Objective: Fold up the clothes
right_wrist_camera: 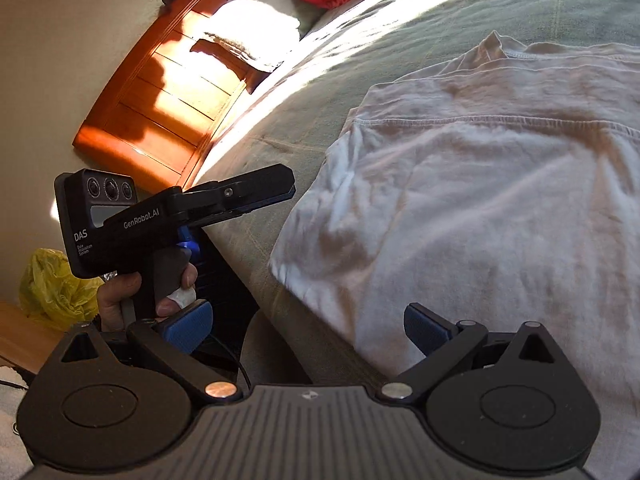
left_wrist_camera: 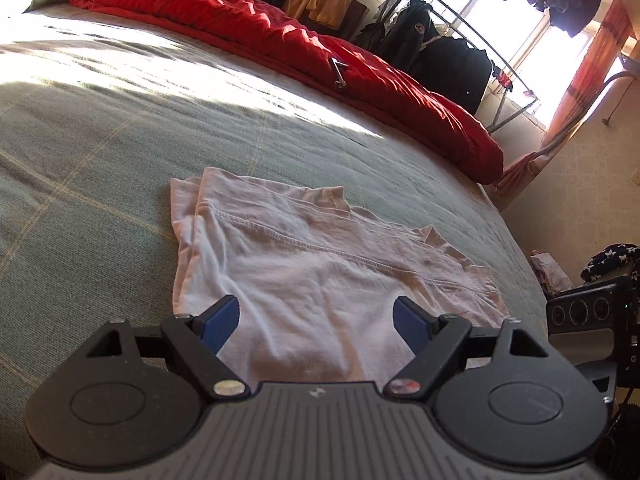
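A pale white garment (left_wrist_camera: 320, 264) lies folded flat on the green bedspread (left_wrist_camera: 100, 152), with stitched hems running across it. My left gripper (left_wrist_camera: 316, 316) hovers open just above the garment's near edge, nothing between its blue pads. In the right wrist view the same garment (right_wrist_camera: 480, 200) fills the right side, reaching the bed's edge. My right gripper (right_wrist_camera: 308, 320) is open over the garment's near corner, its left pad (right_wrist_camera: 188, 328) hanging off the bed. A hand (right_wrist_camera: 120, 296) holds the left gripper (right_wrist_camera: 286, 190) beside the bed edge.
A red duvet (left_wrist_camera: 280, 40) is bunched along the bed's far side. Dark clothes hang on a drying rack (left_wrist_camera: 440, 48) by the window. A wooden headboard (right_wrist_camera: 160, 100) and a pillow (right_wrist_camera: 256, 32) lie at the bed's head. A yellow plastic bag (right_wrist_camera: 52, 284) sits on the floor.
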`<action>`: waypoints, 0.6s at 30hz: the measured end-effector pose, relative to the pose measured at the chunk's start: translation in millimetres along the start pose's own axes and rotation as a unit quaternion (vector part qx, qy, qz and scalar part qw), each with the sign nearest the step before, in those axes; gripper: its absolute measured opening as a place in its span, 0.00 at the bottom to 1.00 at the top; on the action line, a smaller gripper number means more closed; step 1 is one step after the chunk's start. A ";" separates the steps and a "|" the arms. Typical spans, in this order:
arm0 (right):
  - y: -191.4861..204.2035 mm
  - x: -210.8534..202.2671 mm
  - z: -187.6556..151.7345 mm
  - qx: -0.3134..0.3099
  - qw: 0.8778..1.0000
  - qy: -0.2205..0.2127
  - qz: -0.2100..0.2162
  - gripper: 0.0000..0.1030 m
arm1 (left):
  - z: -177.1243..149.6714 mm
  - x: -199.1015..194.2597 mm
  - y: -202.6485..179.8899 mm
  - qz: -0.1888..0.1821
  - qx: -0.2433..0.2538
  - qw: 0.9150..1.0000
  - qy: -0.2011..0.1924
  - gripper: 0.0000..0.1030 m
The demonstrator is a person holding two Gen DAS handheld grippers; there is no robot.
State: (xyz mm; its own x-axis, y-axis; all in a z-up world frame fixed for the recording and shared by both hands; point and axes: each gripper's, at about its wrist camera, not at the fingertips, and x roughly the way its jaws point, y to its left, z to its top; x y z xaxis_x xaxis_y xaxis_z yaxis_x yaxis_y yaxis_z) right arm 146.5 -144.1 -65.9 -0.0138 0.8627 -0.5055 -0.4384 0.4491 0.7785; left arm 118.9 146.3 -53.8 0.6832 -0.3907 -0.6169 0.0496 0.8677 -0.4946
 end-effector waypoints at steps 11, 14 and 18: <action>-25.3 -49.3 -45.2 0.086 0.989 -0.077 -0.093 1.00 | -39.0 0.3 12.0 0.048 -0.009 0.998 0.043 0.83; -31.0 -84.2 -61.8 0.104 0.978 -0.124 -0.133 1.00 | -39.4 -11.7 17.1 0.048 -0.017 0.998 0.034 0.83; -34.0 -119.1 -73.6 0.098 0.962 -0.191 -0.169 1.00 | -33.4 -21.8 8.6 0.040 -0.006 0.999 0.018 0.84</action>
State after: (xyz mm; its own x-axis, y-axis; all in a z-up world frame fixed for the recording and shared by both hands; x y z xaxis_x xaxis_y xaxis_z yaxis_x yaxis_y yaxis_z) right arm 96.9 -279.2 -59.5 0.4471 0.6647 -0.5986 -0.1805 0.7224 0.6675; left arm 80.1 152.0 -65.1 0.6576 -0.3312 -0.6766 -0.0131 0.8930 -0.4499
